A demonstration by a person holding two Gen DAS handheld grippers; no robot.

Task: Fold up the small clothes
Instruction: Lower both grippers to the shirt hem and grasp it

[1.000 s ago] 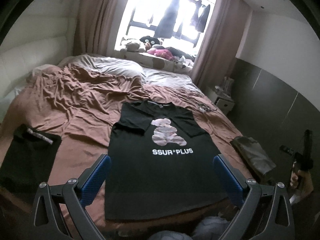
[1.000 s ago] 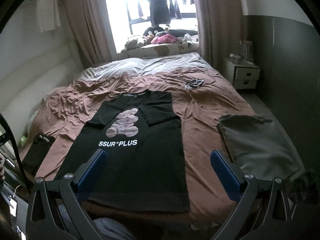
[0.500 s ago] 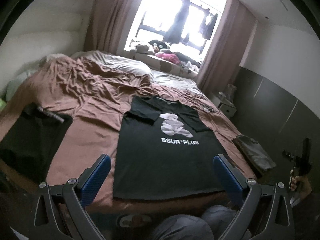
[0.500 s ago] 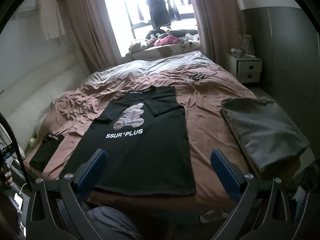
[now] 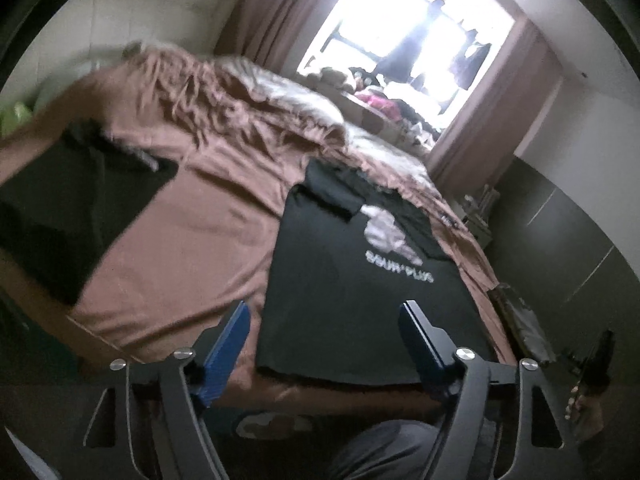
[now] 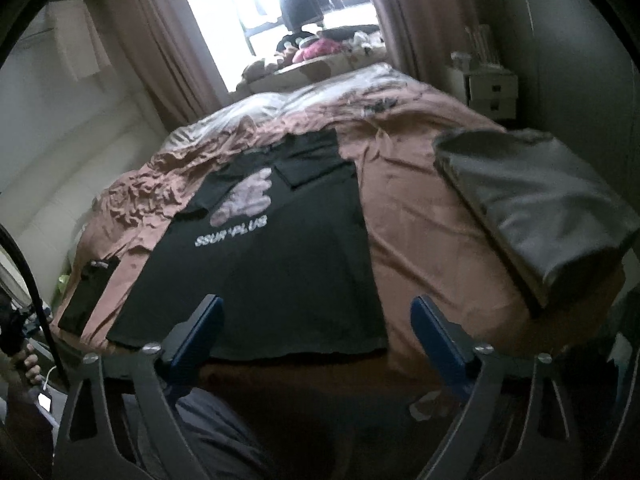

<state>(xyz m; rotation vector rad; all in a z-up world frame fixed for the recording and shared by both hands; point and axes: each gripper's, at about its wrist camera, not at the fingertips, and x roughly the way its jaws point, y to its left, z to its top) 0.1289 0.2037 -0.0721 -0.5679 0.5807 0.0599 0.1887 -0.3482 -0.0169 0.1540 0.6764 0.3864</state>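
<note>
A black T-shirt (image 5: 360, 280) (image 6: 272, 272) with a pale bear print and white lettering lies flat on the brown bed, both sleeves folded inward, its hem at the near edge. My left gripper (image 5: 324, 312) hovers low over the hem's left part, its jaws closing, with nothing pressed between the blue pads. My right gripper (image 6: 316, 308) hangs above the hem's right corner, jaws also closing and clear of the cloth. Each hem corner shows between a pair of fingers, but no pad touches it.
A folded black garment (image 5: 68, 216) (image 6: 90, 292) lies at the bed's left edge. A folded grey garment (image 6: 532, 204) sits at the right edge. The brown sheet (image 5: 192, 248) is rumpled toward the window. A nightstand (image 6: 492, 92) stands far right. The person's legs (image 6: 208, 424) are below.
Both grippers have dropped toward the near edge of the bed and the shirt's hem, and both pairs of jaws have narrowed. The left view has rolled and is blurred.
</note>
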